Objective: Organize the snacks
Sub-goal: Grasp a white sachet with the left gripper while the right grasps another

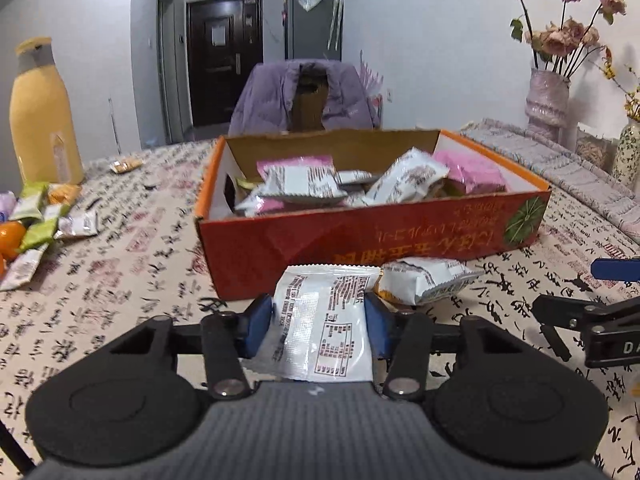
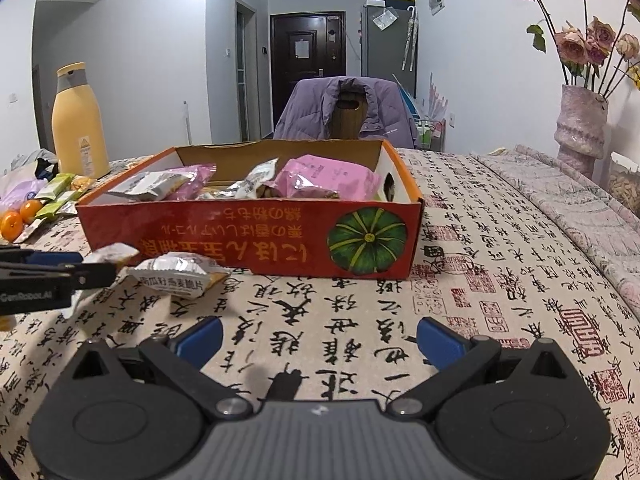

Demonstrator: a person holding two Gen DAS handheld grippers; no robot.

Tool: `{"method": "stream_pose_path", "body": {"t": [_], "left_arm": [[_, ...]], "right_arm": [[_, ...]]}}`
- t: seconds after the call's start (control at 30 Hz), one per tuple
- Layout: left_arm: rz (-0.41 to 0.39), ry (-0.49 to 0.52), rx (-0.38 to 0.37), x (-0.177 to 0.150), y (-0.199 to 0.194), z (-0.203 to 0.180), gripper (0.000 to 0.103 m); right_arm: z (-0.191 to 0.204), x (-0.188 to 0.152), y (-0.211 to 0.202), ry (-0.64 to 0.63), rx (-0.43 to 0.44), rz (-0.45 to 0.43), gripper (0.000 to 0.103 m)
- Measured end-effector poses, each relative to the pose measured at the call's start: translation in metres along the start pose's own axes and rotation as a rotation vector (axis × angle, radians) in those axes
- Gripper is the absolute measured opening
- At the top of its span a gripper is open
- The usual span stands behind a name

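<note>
Between the left gripper's blue pads sits a white packet, back label up; the pads press both its edges, so I read the jaws as closed on it. No earlier picture to compare. Packet is just in front of the box, near its front wall, not yet over the rim.

Right gripper: jaws wide apart, nothing between them, only tablecloth below.

Progress, my judgement: roughly mid-task.
- Done: the box already holds a loose pile of packets, pink and silver-white, some leaning on each other. Count unclear.
- In hand: one white packet.
- Left: a second packet lying on the cloth just right of the held one, touching or nearly touching the box front; a scatter of green and other packets at far left, beside oranges and near a yellow bottle.

Box is open-topped, orange-red, pumpkin print on its front.
</note>
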State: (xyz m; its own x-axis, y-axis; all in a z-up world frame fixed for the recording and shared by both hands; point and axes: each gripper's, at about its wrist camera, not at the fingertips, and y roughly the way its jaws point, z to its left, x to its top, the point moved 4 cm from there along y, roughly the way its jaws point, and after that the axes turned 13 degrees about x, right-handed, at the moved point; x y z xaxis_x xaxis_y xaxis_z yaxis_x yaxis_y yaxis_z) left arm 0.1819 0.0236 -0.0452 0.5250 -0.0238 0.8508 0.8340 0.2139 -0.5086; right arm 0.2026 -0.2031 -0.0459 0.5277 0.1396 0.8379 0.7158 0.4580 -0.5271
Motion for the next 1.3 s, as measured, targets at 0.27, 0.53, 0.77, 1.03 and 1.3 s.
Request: {"method": "stream_pose_path", "body": {"t": [0.27,0.53,0.77,1.03,1.3], "left_arm": [[-0.039,-0.034,0.026,0.001,-0.006,0.019,0.051],[-0.032,-0.115,0.020,-0.003,-0.001,0.039,0.051],[-0.034,-0.169,0.012,-0.006,0.002,0.049,0.051],[-0.037,-0.188,0.001,-0.008,0.003,0.051,0.051],[-0.043,-0.177,-0.008,-0.008,0.002,0.049,0.051]], "right_arm": [[0.024,0.019,0.005,-0.040,0.046,-0.017,0.103],[0.054,0.044,0.025,-0.052,0.090,-0.015,0.103],[0.068,0.054,0.056,-0.029,0.104,0.028,0.101],[0.075,0.043,0.083,-0.018,0.105,0.100,0.077],[0.075,0.037,0.088,-0.002,0.134,0.110,0.063]]}}
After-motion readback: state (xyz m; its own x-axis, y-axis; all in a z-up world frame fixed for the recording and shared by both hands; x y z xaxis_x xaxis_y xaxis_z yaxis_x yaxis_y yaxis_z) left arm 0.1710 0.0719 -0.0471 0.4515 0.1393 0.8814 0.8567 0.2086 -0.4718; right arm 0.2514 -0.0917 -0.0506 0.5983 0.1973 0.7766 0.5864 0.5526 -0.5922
